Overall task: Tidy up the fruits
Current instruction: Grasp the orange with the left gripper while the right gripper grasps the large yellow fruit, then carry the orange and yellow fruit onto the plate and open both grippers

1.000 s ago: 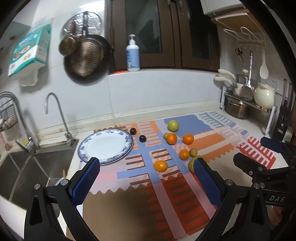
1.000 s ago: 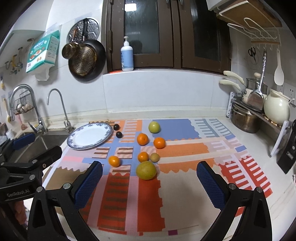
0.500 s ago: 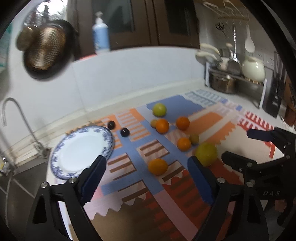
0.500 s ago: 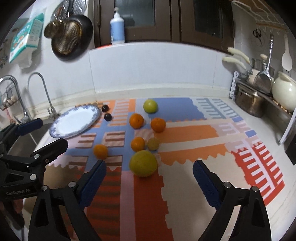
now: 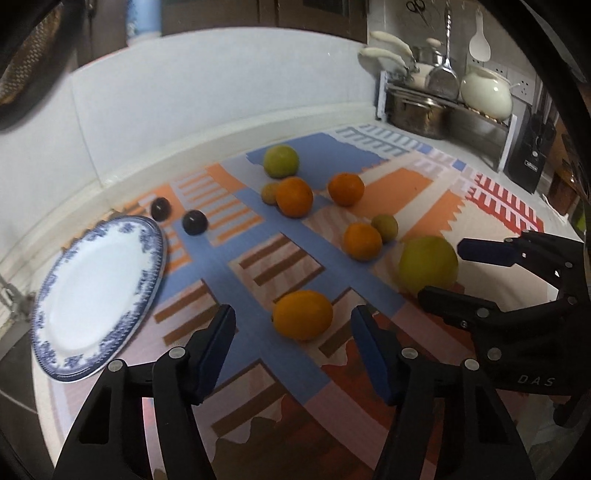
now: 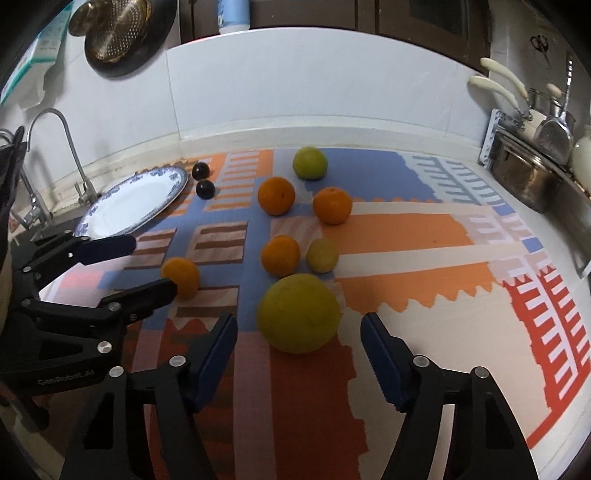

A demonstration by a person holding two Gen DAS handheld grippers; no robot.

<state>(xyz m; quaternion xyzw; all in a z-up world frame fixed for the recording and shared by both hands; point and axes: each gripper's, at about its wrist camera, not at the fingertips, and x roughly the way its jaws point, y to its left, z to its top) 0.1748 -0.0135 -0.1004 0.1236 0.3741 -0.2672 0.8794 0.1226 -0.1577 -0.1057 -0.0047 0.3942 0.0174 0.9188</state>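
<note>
Fruit lies on a patterned mat: several oranges, two dark plums (image 5: pixel 194 222), small green fruits and a large yellow-green citrus (image 6: pixel 298 313). A blue-rimmed white plate (image 5: pixel 96 288) sits at the left. My left gripper (image 5: pixel 293 332) is open, with the nearest orange (image 5: pixel 303 314) just ahead between its fingers. My right gripper (image 6: pixel 299 345) is open, with the large citrus just ahead between its fingers. Each gripper shows in the other view: the right one (image 5: pixel 484 271), the left one (image 6: pixel 147 267).
A sink and tap (image 6: pixel 70 147) lie left of the plate. A rack with a steel pot (image 5: pixel 417 114) and a white teapot (image 5: pixel 485 92) stands at the back right. A pan and strainer (image 6: pixel 118 33) hang on the wall.
Both grippers have moved forward and down toward the fruit. The orange and the large citrus now lie close before the open fingers. Nothing has been gripped.
</note>
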